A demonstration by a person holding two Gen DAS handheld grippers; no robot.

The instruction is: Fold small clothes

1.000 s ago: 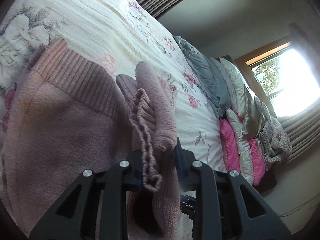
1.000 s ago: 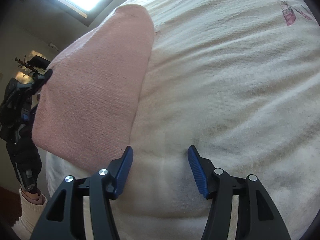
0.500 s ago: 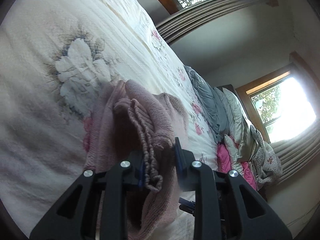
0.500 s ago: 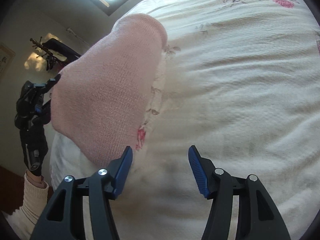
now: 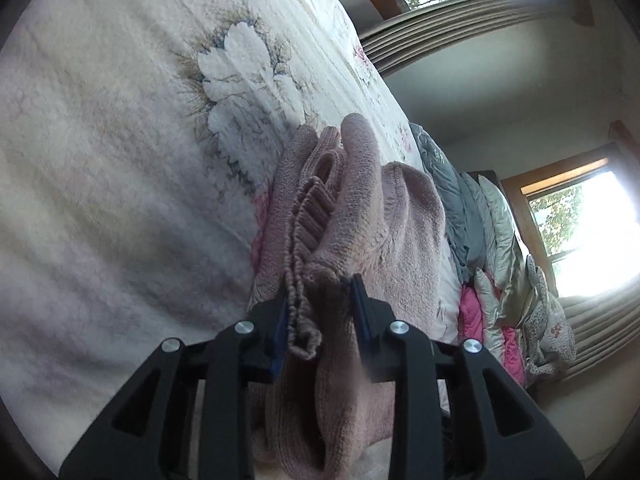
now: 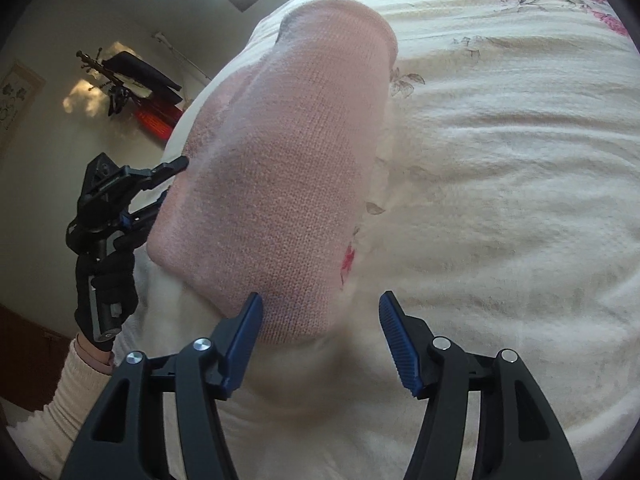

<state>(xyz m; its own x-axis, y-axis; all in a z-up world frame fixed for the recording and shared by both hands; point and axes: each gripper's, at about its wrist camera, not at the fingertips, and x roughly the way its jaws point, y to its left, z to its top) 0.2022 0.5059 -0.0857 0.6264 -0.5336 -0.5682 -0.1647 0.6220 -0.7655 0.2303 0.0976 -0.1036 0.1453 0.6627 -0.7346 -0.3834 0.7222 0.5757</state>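
A small pink knit sweater [image 5: 360, 208] is bunched into folds between my left gripper's fingers; the left gripper [image 5: 320, 304] is shut on its ribbed edge and thick layers. In the right wrist view the same sweater [image 6: 288, 168] hangs as a smooth pink slab lifted over the floral bedspread [image 6: 500, 160], with the left gripper [image 6: 160, 184] clamped on its far left side by a gloved hand [image 6: 106, 284]. My right gripper [image 6: 320, 320] is open just below the sweater's lower end, its left finger close to the fabric, nothing between the pads.
The cream bedspread with a large white flower [image 5: 244, 80] fills the left wrist view. Grey and pink pillows [image 5: 480, 280] line the bed's far side under bright windows [image 5: 588, 232]. A dark rack [image 6: 132, 84] stands by the wall.
The left gripper has lifted and drawn the sweater off the bed, so it now hangs bunched rather than spread flat. In the right view the sweater has swung closer to the open right gripper.
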